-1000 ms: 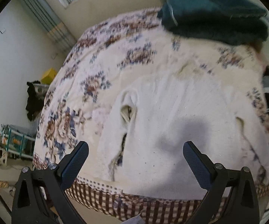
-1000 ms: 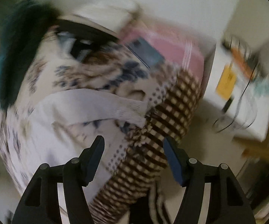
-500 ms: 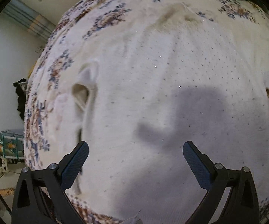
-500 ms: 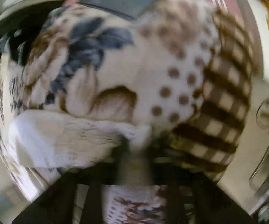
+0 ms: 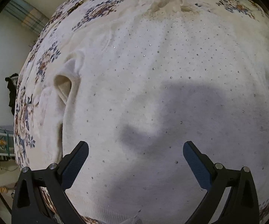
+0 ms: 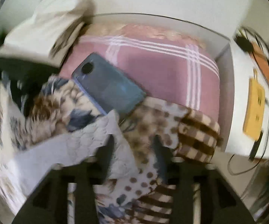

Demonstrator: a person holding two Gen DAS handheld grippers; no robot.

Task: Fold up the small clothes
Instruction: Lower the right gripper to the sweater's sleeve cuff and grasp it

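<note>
A white knit sweater [image 5: 153, 93] with tiny sparkles lies spread flat on the floral blanket [image 5: 46, 59]; its neck opening [image 5: 169, 1] is at the far end and a sleeve [image 5: 67, 85] lies along its left side. My left gripper [image 5: 134, 160] is open, hovering just over the sweater's lower body. In the blurred right wrist view my right gripper [image 6: 132, 149] is narrowed on a white sweater corner [image 6: 115, 134] together with blanket cloth at the bed's edge.
A blue-grey phone [image 6: 108, 89] lies on a pink striped sheet [image 6: 164, 65] beside the blanket. A white pillow [image 6: 46, 28] sits behind it. A white side table [image 6: 255, 93] holds a yellow item and cables. Clutter stands on the floor at left [image 5: 0, 143].
My left gripper dropped close over the sweater and stayed open. My right gripper swung to the bed's edge and closed from open onto the sweater corner.
</note>
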